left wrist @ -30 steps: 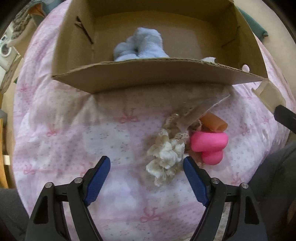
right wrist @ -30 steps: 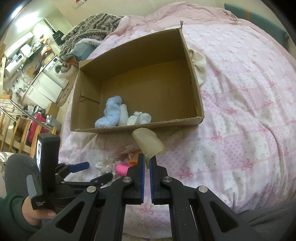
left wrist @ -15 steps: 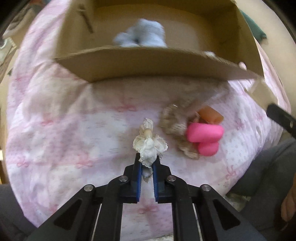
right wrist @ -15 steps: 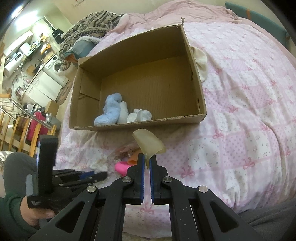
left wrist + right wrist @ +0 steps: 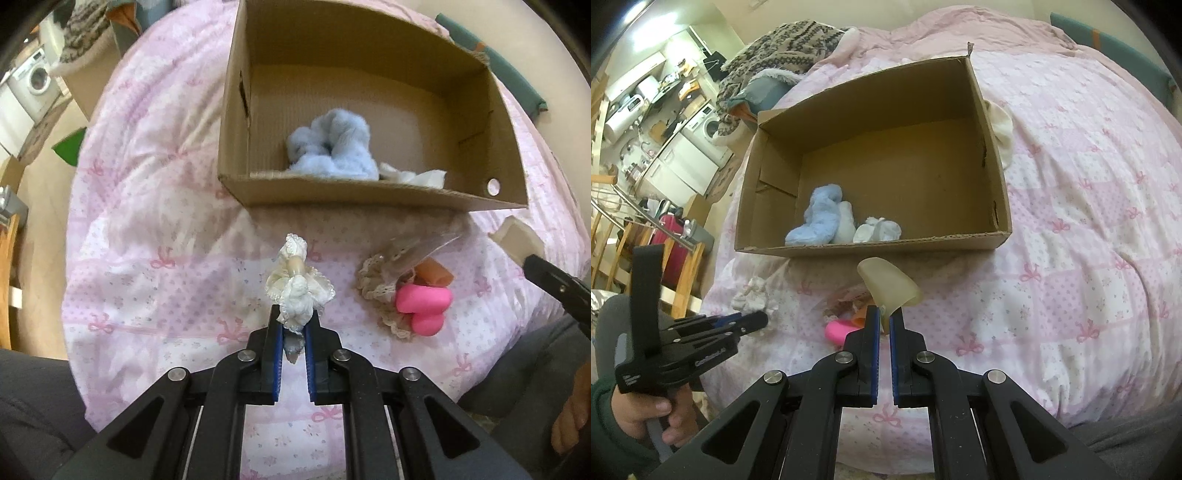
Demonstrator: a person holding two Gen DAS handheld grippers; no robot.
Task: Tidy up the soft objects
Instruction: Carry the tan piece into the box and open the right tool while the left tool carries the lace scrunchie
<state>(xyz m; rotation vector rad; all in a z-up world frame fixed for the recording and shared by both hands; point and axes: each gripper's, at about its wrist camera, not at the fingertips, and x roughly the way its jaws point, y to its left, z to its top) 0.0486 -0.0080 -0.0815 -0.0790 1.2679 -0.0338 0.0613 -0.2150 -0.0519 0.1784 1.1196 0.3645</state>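
Left gripper gripping a cream lace scrunchie, fingers closing tightly on its lower folds, scrunchie hanging clear above the pink bow-print bedspread. Right gripper pinching a pale translucent silicone piece between nearly touching fingers, holding it just in front of the near wall of the cardboard box. Lying inside the box against that near wall: a fluffy light-blue item and, just beside it, small white fabric pieces. Resting on the bedspread to the right of the held scrunchie: a second lace-trimmed piece partly under clear plastic, touching a bright pink soft object and an orange tube-like one. Showing at lower left in the right wrist view: a hand clasping the left gripper's handle.
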